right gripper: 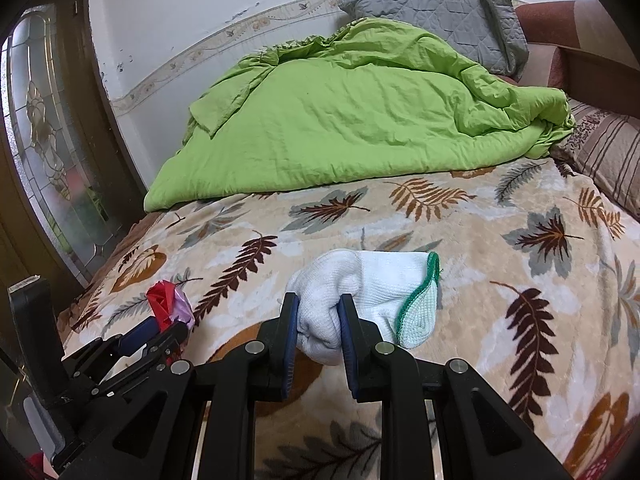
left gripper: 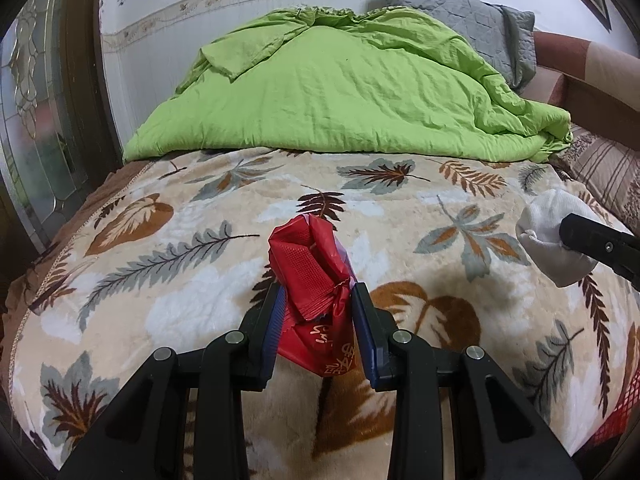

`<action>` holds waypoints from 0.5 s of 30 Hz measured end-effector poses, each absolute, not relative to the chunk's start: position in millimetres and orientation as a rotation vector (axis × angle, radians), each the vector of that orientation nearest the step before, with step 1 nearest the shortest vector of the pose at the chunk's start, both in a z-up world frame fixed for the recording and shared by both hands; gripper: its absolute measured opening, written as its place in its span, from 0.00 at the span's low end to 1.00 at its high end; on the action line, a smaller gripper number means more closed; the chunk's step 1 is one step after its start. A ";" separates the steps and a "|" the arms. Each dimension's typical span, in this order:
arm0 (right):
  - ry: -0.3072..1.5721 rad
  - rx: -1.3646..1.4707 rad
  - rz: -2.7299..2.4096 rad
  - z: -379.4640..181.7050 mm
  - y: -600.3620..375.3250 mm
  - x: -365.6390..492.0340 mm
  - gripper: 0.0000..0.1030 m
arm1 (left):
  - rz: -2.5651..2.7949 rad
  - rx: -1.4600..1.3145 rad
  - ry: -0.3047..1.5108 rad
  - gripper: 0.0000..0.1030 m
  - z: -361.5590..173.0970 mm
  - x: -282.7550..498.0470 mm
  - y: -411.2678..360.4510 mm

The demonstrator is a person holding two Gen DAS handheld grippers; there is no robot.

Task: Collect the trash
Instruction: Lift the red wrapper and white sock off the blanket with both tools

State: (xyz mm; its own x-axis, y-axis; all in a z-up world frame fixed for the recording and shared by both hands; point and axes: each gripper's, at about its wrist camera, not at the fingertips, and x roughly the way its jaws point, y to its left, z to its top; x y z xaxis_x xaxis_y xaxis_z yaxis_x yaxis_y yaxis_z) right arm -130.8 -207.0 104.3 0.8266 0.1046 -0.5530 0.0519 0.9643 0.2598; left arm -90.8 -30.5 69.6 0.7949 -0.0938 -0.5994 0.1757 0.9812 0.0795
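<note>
Since both claws are already loaded, we judge the step in hand is carrying the trash off the bed to a bin; no bin shows in either view.

Left claw (left gripper: 320, 300): clamped on a crumpled red wrapper (left gripper: 310, 268), which sticks up and forward from between the pads, clear of the blanket (left gripper: 180, 280) below. Right claw (right gripper: 318, 312): clamped on a bunched white glove (right gripper: 352, 292) with a green cuff, hanging to the right of the pads.

To do it well, we'd:
- hold both grips shut; the wrapper is slick and only pinched at its lower folds
- keep both loads lifted off the blanket so nothing drags
- keep the claws apart so the loads don't snag

Writing: white script on the wrapper's lower end, between the pads; not legible. No brand readable.
</note>
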 end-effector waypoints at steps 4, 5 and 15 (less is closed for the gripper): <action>0.592 0.271 0.027 104.7 -208.3 -142.6 0.21 | -0.151 0.145 0.635 0.32 69.0 -97.4 -32.4; 0.591 0.274 0.027 104.6 -209.0 -145.3 0.21 | -0.152 0.148 0.634 0.32 69.0 -99.1 -33.0; 0.591 0.282 0.023 105.2 -215.7 -165.0 0.21 | -0.183 0.162 0.622 0.32 71.6 -117.2 -38.9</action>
